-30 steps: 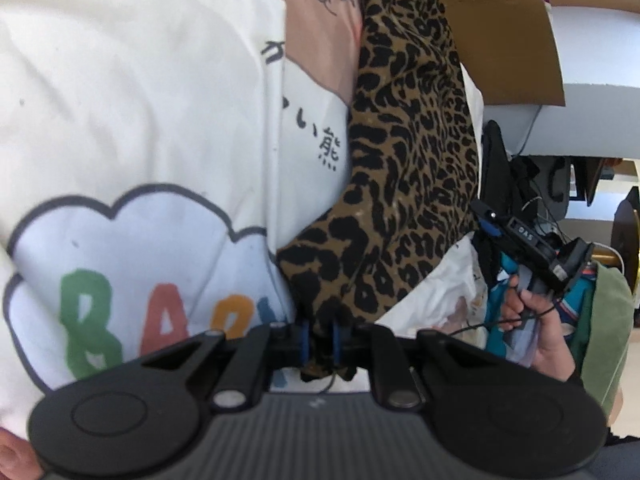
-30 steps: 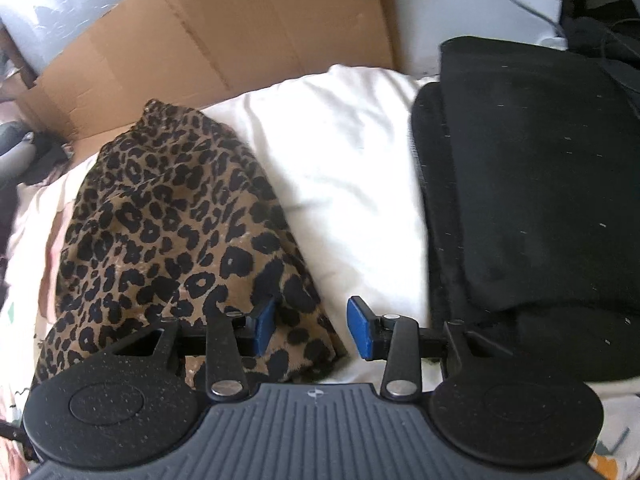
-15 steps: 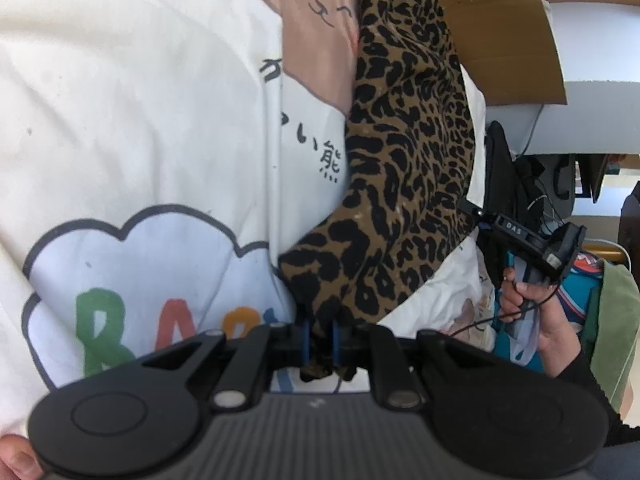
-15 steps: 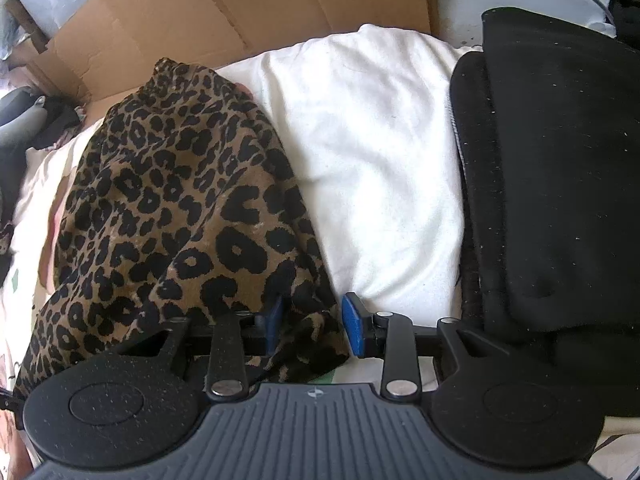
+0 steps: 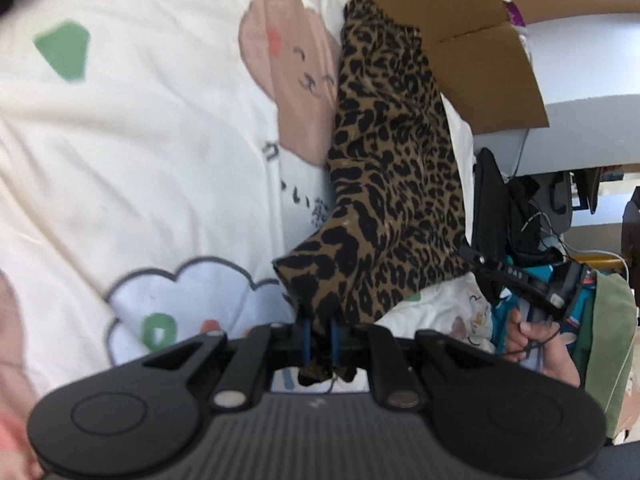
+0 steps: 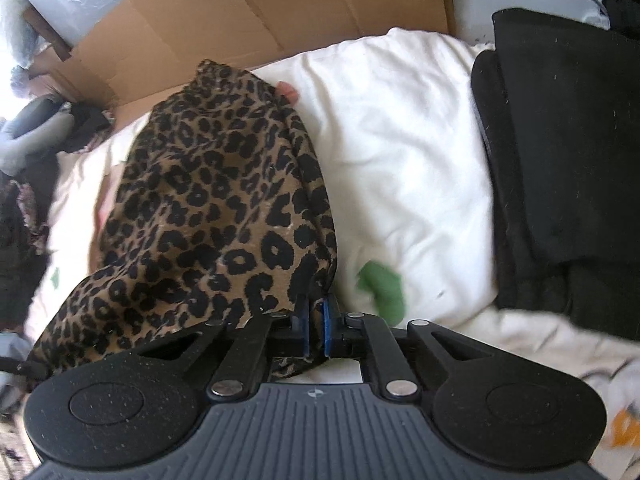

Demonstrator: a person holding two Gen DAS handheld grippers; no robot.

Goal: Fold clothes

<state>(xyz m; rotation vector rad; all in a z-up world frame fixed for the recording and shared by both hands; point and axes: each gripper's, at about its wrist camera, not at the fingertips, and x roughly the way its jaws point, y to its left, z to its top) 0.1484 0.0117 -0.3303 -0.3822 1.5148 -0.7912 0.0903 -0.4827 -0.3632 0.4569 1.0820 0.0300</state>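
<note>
A leopard-print garment (image 5: 396,184) lies stretched along a white printed bedspread (image 5: 140,140). My left gripper (image 5: 319,336) is shut on one corner of it, and the cloth rises off the bed to the blue pads. In the right wrist view the same garment (image 6: 208,200) bunches up to the left. My right gripper (image 6: 316,320) has its jaws closing tight on another corner, with the cloth pinched between the blue pads. The left wrist view also shows the right gripper's body (image 5: 520,280) and the hand (image 5: 536,340) holding it.
Flattened cardboard (image 6: 260,8) stands behind the bed. A stack of folded black clothes (image 6: 560,160) sits to the right of the garment on the bedspread (image 6: 400,140). A green cloth (image 5: 612,340) and cluttered furniture lie beyond the bed's right edge.
My right gripper's jaws went from wide apart beside the garment's edge to closed on it. My left gripper rose, lifting its corner of the cloth off the bed.
</note>
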